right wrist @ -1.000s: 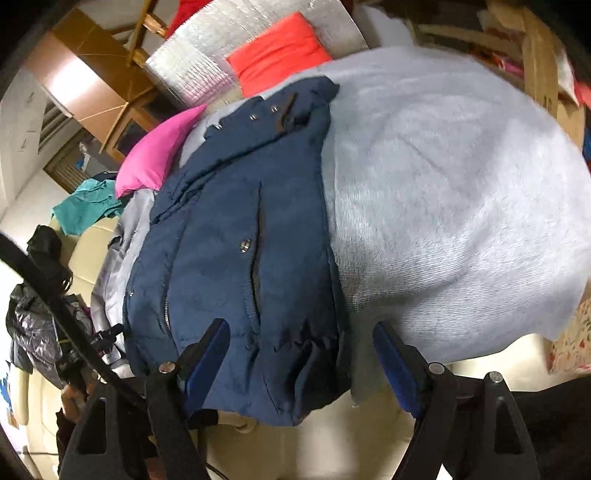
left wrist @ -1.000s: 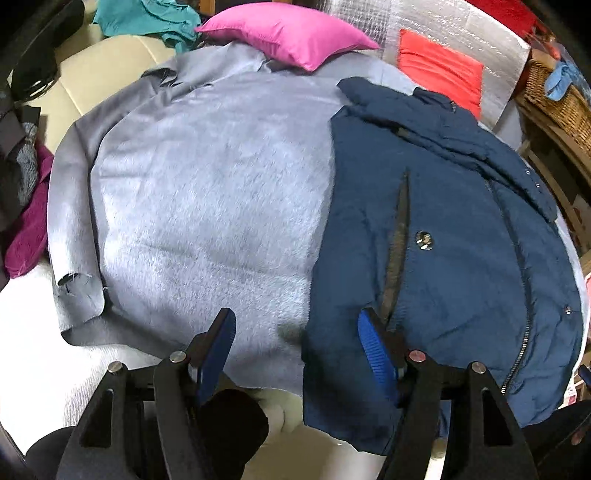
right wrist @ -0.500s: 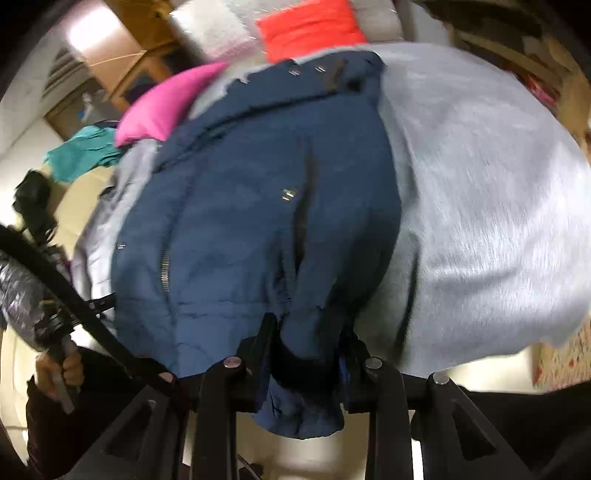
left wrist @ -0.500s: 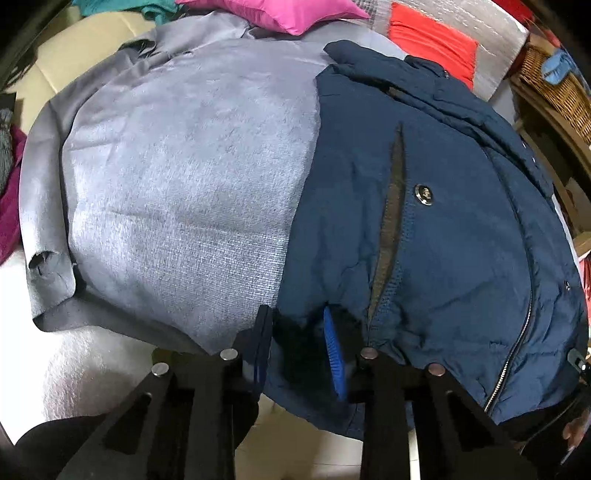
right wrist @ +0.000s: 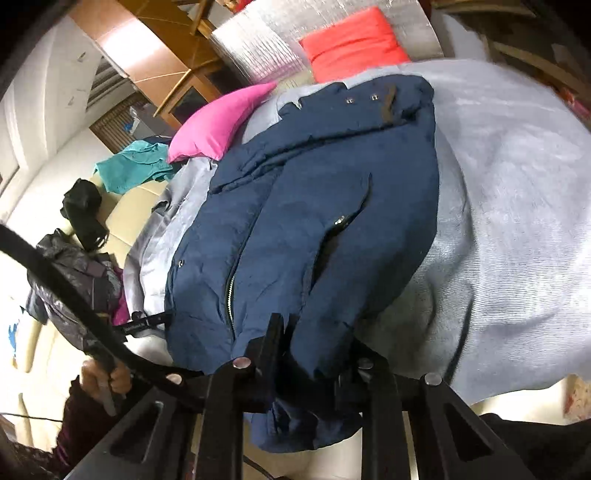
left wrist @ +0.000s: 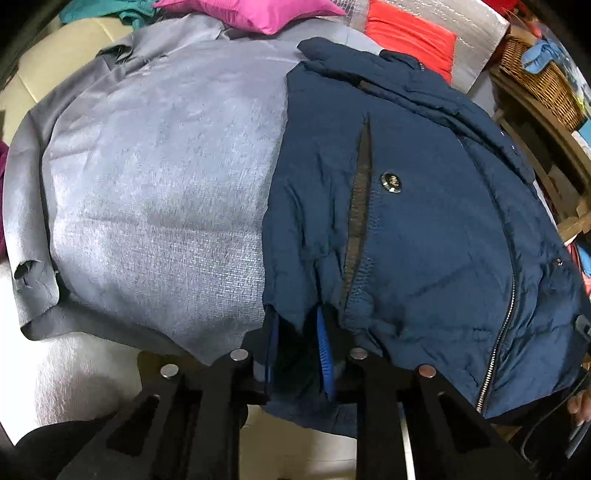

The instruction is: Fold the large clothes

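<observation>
- You had the navy jacket [left wrist: 424,206] lying zip-up over the grey coat [left wrist: 155,177], which kept both garments flat for folding.
- Your left gripper [left wrist: 297,354] was clenched on the jacket's bottom hem, at the edge nearest the coat's exposed half.
- Your right gripper [right wrist: 314,354] was clamped on the same hem; the bunched cloth hid its pads, so I judged that grip probable rather than proven.
- Two holds along one hem suggested you meant to carry it toward the jacket's collar [left wrist: 373,70].
- The pink cushion [left wrist: 258,14] lay beyond the collar, clear of the fold.
</observation>
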The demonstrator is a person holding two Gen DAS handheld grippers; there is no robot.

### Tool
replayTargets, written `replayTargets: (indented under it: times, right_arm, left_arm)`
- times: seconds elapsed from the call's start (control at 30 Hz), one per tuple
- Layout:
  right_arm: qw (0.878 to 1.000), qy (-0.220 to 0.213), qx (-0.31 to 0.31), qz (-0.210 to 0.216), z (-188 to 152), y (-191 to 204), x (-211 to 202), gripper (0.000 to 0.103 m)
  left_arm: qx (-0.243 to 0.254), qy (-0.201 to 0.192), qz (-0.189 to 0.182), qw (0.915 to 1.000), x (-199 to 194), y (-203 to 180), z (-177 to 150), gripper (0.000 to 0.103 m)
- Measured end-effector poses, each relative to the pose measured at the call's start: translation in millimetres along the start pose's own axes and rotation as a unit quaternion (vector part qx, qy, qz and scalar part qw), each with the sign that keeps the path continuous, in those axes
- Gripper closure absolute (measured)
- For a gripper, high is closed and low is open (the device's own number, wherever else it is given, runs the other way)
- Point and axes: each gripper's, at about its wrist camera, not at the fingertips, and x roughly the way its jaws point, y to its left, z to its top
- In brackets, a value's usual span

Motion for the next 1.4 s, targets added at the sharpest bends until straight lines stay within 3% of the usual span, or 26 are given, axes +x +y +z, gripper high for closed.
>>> replayTargets:
  times: [0.03, 0.07, 0.13, 0.2, 0.23, 0.27, 0.33, 0.67, 0.87, 1.03, 1.2, 1.4]
  right_arm:
    - [1.000, 0.020, 0.012, -0.002, 1, -6, 10, 0.075]
    - [0.999, 0.034, 0.027, -0.009, 0, -12, 18, 0.065]
    - [0.997, 0.052, 0.062, -0.002, -3, -22, 34, 0.052]
    - [0.997, 0.055, 0.059, -0.006, -4, -21, 39, 0.052]
    - [0.997, 0.054, 0.048, -0.013, -4, -17, 39, 0.061]
    - [0.998, 0.050, 0.033, -0.018, -3, -12, 36, 0.076]
    - [1.000, 0.027, 0.000, -0.015, 3, 2, 24, 0.082]
    - [0.995, -0.087, -0.041, 0.022, 45, 29, -21, 0.084]
    - [0.985, -0.168, -0.034, 0.035, 104, 32, -36, 0.084]
    - [0.978, -0.204, 0.008, 0.036, 163, 11, -21, 0.084]
    - [0.976, -0.210, 0.050, 0.033, 226, -15, 21, 0.084]
    - [0.975, -0.206, 0.084, 0.029, 290, -38, 69, 0.084]
  left_arm:
    - [-0.005, 0.003, -0.003, 1.0000, 1, 1, 1, 0.075]
    - [-0.010, 0.008, -0.004, 0.9999, 3, 1, 2, 0.069]
    - [-0.014, 0.016, -0.005, 0.9998, 5, 5, 1, 0.068]
    - [-0.014, 0.017, -0.011, 0.9997, 5, 5, 1, 0.070]
    - [-0.016, 0.016, -0.020, 0.9995, 4, 6, 1, 0.073]
    - [-0.018, 0.015, -0.028, 0.9993, 4, 7, 1, 0.082]
    - [-0.017, 0.011, -0.038, 0.9991, 5, 13, 7, 0.091]
    - [0.000, -0.027, -0.096, 0.9950, -24, 10, 26, 0.093]
    - [-0.014, -0.096, -0.145, 0.9847, -61, 6, 91, 0.094]
    - [-0.030, -0.155, -0.138, 0.9777, -72, -6, 155, 0.094]
    - [-0.061, -0.189, -0.121, 0.9726, -43, -17, 217, 0.094]
    - [-0.087, -0.190, -0.101, 0.9727, 11, -25, 279, 0.094]
